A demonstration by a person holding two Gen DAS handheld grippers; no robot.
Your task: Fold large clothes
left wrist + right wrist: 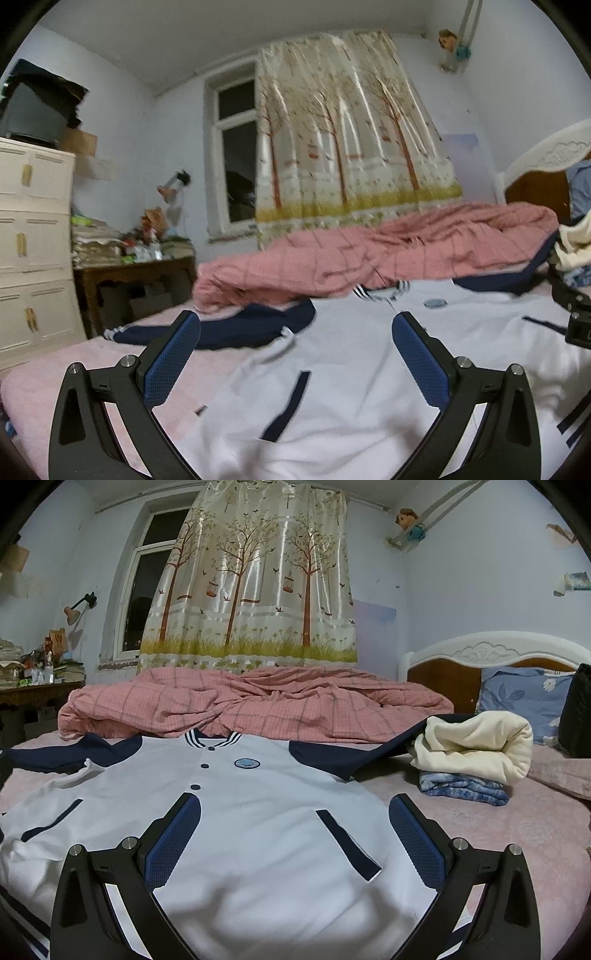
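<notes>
A white baseball jacket with navy sleeves, striped collar and a round chest badge lies spread front-up on the pink bed sheet. Its left navy sleeve stretches out to the side; the other sleeve runs toward the folded pile. My left gripper hovers open over the jacket's lower left part, near a navy pocket strip. My right gripper is open above the jacket's lower middle, beside the right pocket strip. Neither holds cloth. Part of the right gripper shows in the left wrist view.
A crumpled pink checked quilt lies across the bed behind the jacket. A folded cream blanket on folded blue denim sits at the right, by a blue pillow and headboard. A cream drawer cabinet and cluttered wooden table stand left.
</notes>
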